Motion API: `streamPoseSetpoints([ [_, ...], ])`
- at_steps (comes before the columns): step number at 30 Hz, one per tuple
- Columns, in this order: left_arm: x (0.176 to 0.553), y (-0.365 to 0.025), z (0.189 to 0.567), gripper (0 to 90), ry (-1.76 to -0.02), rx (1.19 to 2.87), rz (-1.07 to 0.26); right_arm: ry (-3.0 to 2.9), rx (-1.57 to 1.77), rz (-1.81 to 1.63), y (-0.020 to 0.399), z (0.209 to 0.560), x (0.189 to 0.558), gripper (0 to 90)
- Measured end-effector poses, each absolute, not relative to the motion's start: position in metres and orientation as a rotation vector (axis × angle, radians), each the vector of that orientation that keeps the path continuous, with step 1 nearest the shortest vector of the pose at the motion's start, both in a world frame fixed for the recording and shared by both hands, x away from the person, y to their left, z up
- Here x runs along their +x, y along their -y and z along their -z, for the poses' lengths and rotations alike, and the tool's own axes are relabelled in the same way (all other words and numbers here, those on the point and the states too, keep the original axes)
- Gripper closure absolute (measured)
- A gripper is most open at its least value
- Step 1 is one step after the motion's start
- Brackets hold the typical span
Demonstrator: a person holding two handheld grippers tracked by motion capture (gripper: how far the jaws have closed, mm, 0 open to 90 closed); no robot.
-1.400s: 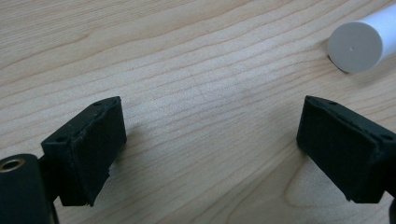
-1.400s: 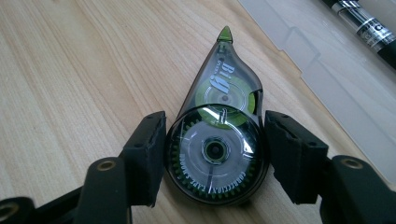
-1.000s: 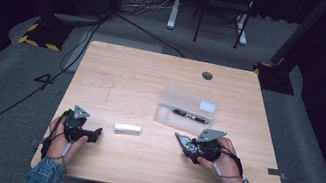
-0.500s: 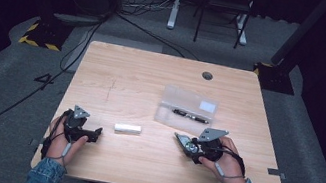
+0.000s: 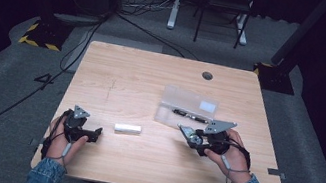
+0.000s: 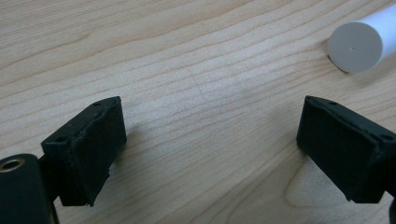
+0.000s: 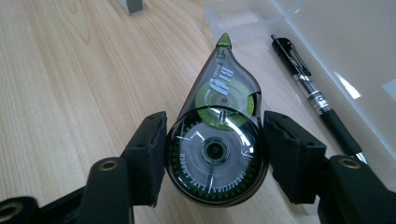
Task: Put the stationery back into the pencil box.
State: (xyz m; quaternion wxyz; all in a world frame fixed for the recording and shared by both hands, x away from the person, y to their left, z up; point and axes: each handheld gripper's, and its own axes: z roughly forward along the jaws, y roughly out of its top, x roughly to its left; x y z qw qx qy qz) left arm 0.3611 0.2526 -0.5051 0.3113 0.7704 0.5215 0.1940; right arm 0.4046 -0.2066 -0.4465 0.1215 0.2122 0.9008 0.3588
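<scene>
Near the table's (image 5: pixel 120 63) right front edge, your right gripper (image 5: pixel 192 136), half-closed on the tape dispenser (image 7: pixel 217 140), has lifted it beside the open case (image 5: pixel 187 107), so packing can follow, while your left gripper (image 5: pixel 94 133) rests wide open, empty.
</scene>
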Motion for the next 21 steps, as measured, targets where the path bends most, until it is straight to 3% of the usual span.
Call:
streamPoseSetpoints([
  [21,0.361,-0.253,0.505,8.4,-1.376,2.034,-0.512,-2.639,0.627,-1.022,0.218,0.439,0.438,42.3],
])
